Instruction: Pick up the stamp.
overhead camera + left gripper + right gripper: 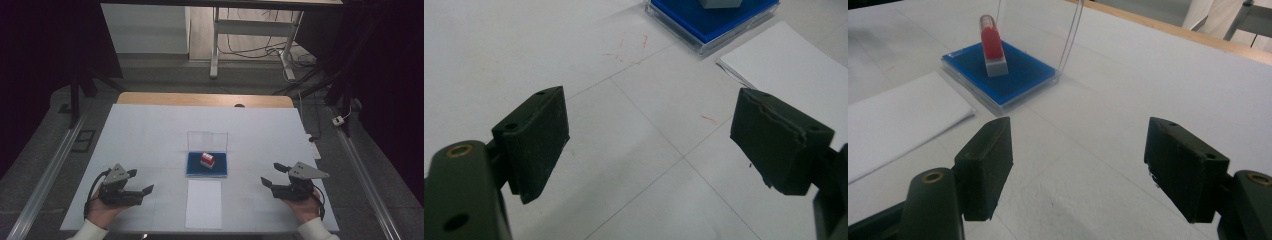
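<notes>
A blue tray [206, 165] with a clear lid [207, 141] raised upright at its far edge is seen at the centre of the white surface [150, 135]; a red-and-white block [207, 160] is held in it. A white sheet [203, 204] is laid just beside the tray, at 6 o'clock. The left hand-held gripper [141, 182] is set at 8 o'clock and the right hand-held gripper [273, 175] at 4 o'clock, both well apart from the tray, jaws spread wide and empty. A white desk frame [250, 37] and cables [295, 60] are seen on the floor at 12 o'clock.
</notes>
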### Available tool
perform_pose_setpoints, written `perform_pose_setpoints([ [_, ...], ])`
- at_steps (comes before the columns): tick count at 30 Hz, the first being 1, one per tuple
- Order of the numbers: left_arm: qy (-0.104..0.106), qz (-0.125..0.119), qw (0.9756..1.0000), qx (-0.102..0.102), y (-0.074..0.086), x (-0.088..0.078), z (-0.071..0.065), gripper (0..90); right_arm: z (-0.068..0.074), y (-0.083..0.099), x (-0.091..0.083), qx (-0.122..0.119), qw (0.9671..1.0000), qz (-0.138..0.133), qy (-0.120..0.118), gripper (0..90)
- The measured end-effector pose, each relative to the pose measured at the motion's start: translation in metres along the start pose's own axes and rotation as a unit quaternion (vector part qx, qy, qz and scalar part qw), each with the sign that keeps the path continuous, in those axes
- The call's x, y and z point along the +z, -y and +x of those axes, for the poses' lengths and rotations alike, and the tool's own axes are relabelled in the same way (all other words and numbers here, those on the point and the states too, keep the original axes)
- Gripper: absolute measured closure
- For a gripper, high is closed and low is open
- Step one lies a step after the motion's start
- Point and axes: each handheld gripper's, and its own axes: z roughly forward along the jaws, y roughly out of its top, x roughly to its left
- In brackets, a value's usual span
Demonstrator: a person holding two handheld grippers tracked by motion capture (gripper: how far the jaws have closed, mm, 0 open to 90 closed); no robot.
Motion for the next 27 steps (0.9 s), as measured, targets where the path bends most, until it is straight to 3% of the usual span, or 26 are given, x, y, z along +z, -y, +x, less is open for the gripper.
perform_pose_setpoints([
  [13, -0.002, 0.004, 1.0, 0.003, 0.0, 0.002, 0.0, 15.8, 0.014, -0.04, 0.02, -0.016, 0.9991, 0.005, -0.039, 27.8],
  [27, -0.002, 0.006, 1.0, 0.006, -0.001, 0.004, 0.0, 16.0, 0.024, -0.062, 0.037, -0.027, 0.9976, 0.016, -0.062, 28.6],
])
